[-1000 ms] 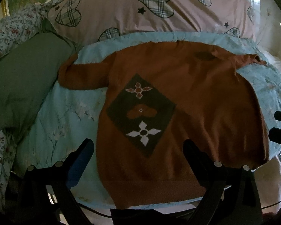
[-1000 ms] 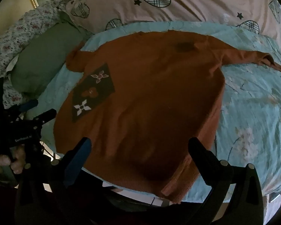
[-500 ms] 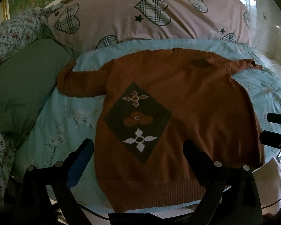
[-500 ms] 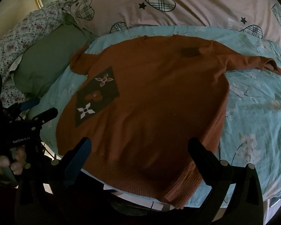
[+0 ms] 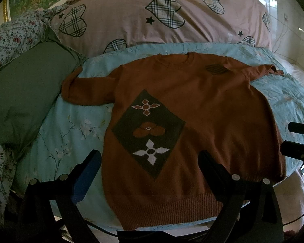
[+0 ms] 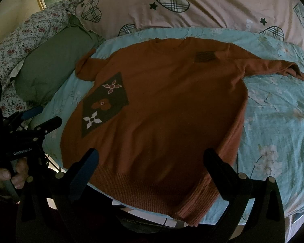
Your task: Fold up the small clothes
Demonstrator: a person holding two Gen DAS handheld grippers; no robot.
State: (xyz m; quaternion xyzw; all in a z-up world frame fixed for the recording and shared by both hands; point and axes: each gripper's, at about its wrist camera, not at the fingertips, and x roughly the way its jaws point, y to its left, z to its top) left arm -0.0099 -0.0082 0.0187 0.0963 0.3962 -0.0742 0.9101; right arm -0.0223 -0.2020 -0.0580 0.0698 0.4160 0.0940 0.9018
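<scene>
A rust-orange knitted sweater (image 5: 202,109) (image 6: 172,105) lies spread flat, front up, on a light blue floral bedspread (image 5: 71,129) (image 6: 277,121), both sleeves out to the sides. A dark diamond patch with flower motifs (image 5: 150,133) (image 6: 103,109) sits on its lower left. My left gripper (image 5: 150,158) hovers open above the ribbed hem (image 5: 172,208), touching nothing. My right gripper (image 6: 152,156) hovers open over the hem's right half. The left gripper (image 6: 42,117) also shows at the left of the right wrist view, held by a hand (image 6: 12,174).
A green pillow (image 5: 24,101) lies left of the sweater, touching the left sleeve. A pink quilt with plaid hearts (image 5: 162,20) lies behind it. Flowered bedding (image 5: 8,36) is at the far left. The bed's near edge runs just below the hem.
Both grippers have drawn back and up slightly, so the sweater sits lower and farther in view. The sweater itself has not moved and both grippers stay open.
</scene>
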